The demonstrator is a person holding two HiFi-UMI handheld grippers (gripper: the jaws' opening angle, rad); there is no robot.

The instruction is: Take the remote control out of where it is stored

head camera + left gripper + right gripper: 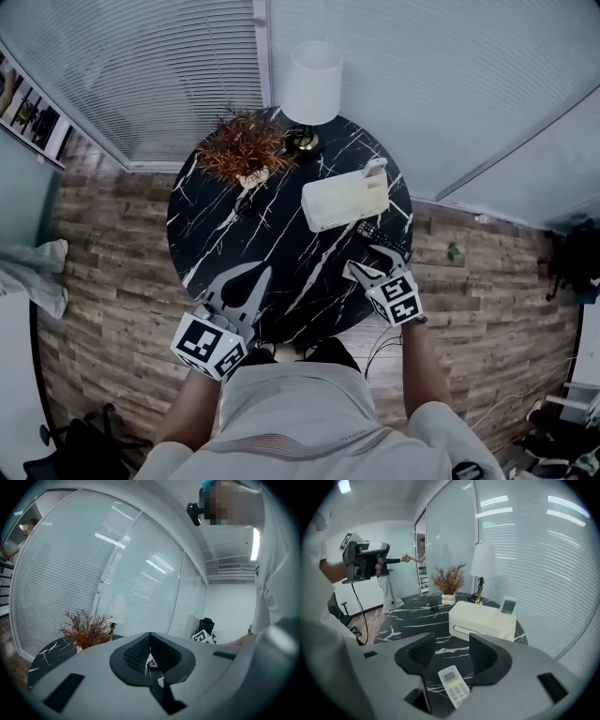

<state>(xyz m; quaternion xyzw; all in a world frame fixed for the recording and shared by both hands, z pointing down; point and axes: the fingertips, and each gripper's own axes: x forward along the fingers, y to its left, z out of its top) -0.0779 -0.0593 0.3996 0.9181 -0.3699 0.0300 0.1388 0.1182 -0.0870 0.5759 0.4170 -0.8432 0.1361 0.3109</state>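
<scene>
A white remote control [452, 686] with a small screen lies flat on the black marble table [234, 234], below and between the jaws of my right gripper [450, 644]. That gripper [375, 262] is open and hangs above it without touching. Beyond it stands a cream box [480, 618] [342, 199], with a second white remote [507, 606] [375, 172] upright in its end slot. My left gripper [255, 274] [150, 641] hovers over the table's near left part, its jaws together with nothing in them.
A white lamp [311, 84] and a dried plant [244, 148] stand at the table's far side. A dark oblong thing with buttons [382, 239] lies between the box and my right gripper. Blind-covered glass walls close off the back. A person [386, 573] stands far left.
</scene>
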